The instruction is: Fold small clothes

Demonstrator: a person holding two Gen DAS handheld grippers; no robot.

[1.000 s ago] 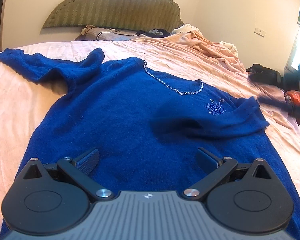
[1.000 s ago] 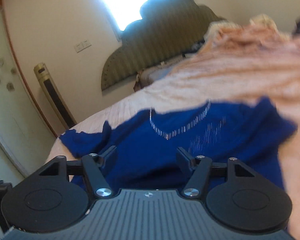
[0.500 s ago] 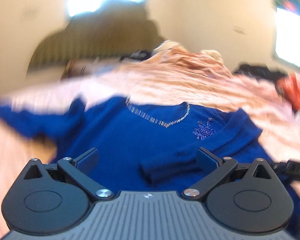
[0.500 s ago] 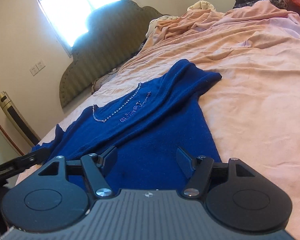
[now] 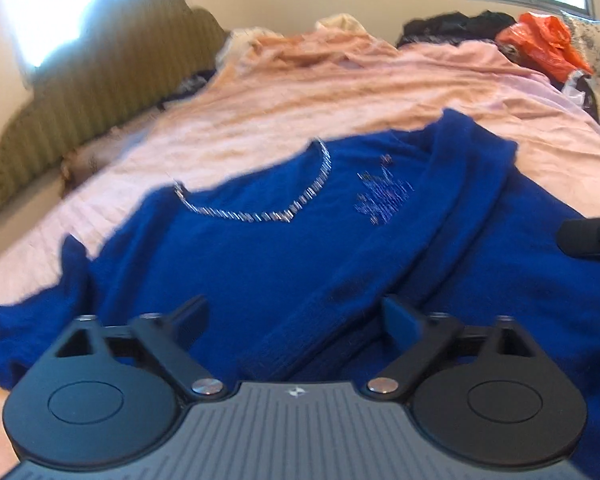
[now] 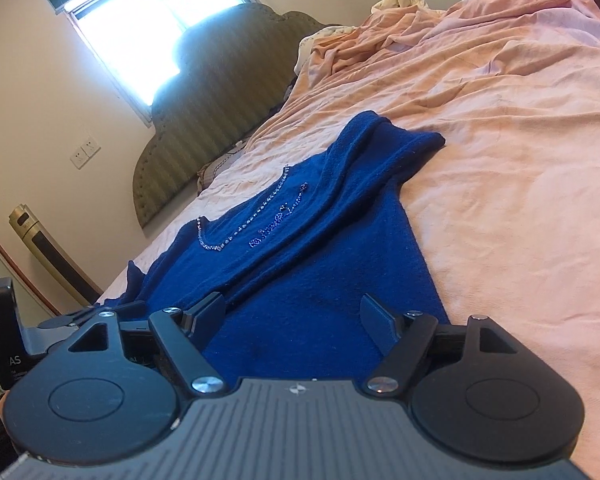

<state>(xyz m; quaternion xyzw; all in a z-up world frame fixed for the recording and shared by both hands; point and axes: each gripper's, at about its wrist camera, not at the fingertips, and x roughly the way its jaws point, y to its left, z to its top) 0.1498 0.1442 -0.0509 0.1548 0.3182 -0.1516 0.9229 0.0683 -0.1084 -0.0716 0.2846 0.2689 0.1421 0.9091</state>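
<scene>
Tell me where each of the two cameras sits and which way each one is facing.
Left wrist: behind the open left gripper, low over the blue sweater, facing the headboard.
Right wrist: behind the open right gripper, over the sweater's hem, angled toward the headboard and window.
Shared: sweater, pink bedsheet, headboard.

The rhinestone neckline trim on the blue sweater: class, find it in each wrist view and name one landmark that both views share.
Left wrist view: rhinestone trim sits centre, slightly left, above the open fingers.
Right wrist view: rhinestone trim runs diagonally, left of centre.
Shared landmark: the green striped headboard.
</scene>
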